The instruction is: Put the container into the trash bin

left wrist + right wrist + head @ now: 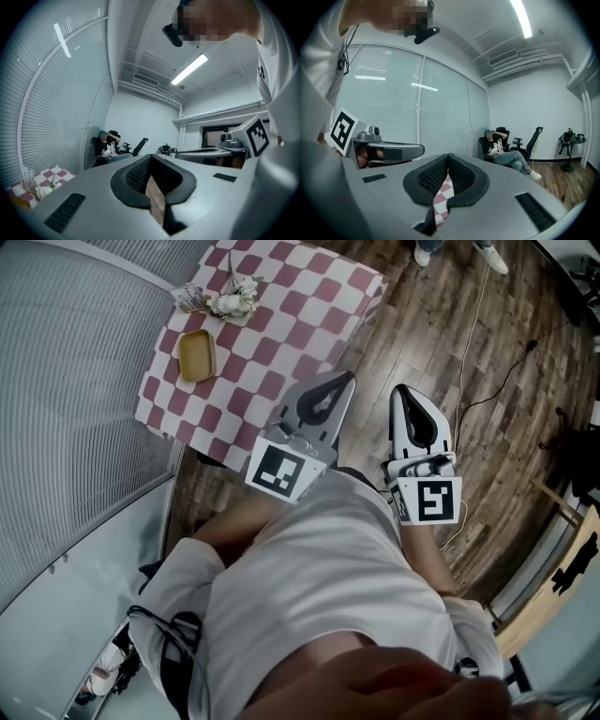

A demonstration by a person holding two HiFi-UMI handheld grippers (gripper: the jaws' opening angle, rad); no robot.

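left gripper (343, 381) and right gripper (401, 392) closed on nothing; container (197, 354) lies ahead-left on the table (300, 306), nearer the left

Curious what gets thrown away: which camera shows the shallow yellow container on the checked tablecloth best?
The head view: the shallow yellow container lies whole on the red-and-white checked tablecloth. The left gripper view catches only the table's corner at its edge, and the container is unclear there. The right gripper view shows only checks, no container.

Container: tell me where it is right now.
In the head view, upper left, the yellow container lies on the checkered tablecloth, just below the flower bunch.
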